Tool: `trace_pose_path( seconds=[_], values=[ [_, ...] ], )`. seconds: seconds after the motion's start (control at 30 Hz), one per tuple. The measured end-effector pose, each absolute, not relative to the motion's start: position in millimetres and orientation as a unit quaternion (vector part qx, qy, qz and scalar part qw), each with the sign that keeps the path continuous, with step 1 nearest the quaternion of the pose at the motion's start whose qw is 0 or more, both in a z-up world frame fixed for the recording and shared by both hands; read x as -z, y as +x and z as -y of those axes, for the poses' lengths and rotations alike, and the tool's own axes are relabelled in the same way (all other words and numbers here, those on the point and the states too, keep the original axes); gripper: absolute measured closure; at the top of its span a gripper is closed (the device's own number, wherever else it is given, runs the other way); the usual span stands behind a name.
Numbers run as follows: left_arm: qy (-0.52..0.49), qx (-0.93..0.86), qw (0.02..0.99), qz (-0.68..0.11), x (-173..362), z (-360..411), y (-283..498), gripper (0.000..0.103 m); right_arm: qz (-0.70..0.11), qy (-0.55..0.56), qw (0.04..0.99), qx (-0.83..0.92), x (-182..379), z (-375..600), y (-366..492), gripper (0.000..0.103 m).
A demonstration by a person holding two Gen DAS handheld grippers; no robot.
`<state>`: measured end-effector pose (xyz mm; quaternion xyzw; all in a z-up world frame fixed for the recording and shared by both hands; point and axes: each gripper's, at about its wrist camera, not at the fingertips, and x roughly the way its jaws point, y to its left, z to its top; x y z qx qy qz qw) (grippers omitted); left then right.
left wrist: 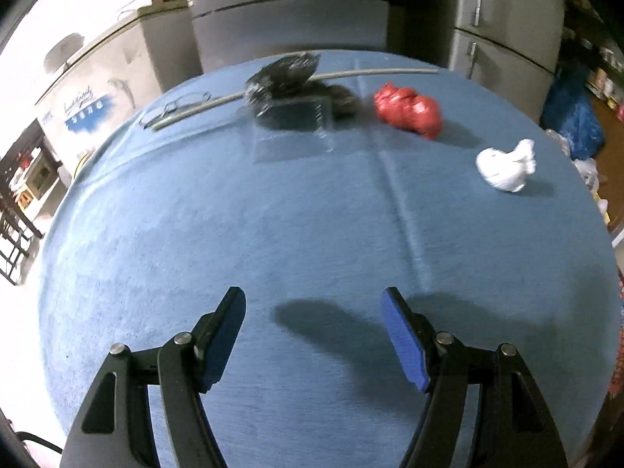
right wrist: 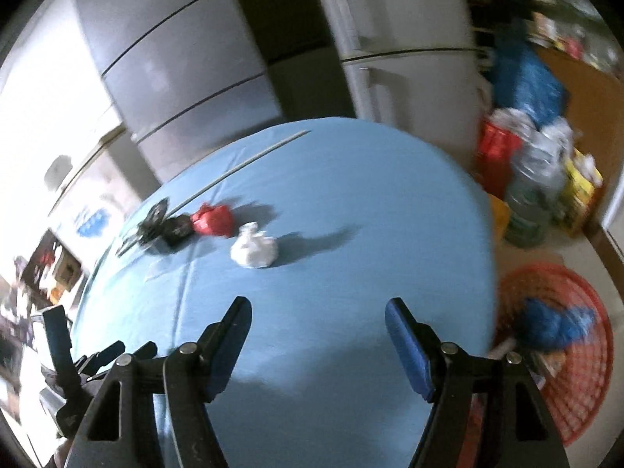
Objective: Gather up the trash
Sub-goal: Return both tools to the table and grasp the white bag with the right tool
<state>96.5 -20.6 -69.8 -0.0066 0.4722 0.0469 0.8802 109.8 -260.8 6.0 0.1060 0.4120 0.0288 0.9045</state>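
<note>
A blue-covered table (left wrist: 273,234) holds trash along its far side: a crumpled red bag (left wrist: 407,110), a white crumpled bag (left wrist: 505,169), and a black wad beside a dark clear-plastic box (left wrist: 296,111). My left gripper (left wrist: 314,304) is open and empty above the near part of the table. My right gripper (right wrist: 318,312) is open and empty over the table (right wrist: 351,195); the white bag (right wrist: 253,251), the red bag (right wrist: 212,219) and the black trash (right wrist: 171,228) lie ahead to its left. A red mesh basket (right wrist: 565,390) on the floor at right holds a blue bag (right wrist: 557,323).
A thin grey rod (left wrist: 374,73) and a pair of glasses (left wrist: 175,111) lie at the table's far edge. Grey fridges (left wrist: 288,11) stand behind. Bags and bottles (right wrist: 534,179) crowd the floor at right. The left gripper (right wrist: 66,358) shows at the right view's lower left.
</note>
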Motion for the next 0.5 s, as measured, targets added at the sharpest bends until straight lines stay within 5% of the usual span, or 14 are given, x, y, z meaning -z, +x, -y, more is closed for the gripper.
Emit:
trace_pose_path(
  seconds=[0.5],
  values=[
    [-0.041,-0.064,0.881,-0.467,83,3,99,0.003,-0.466,0.058,0.881,-0.060,41,186,226,0.029]
  ],
)
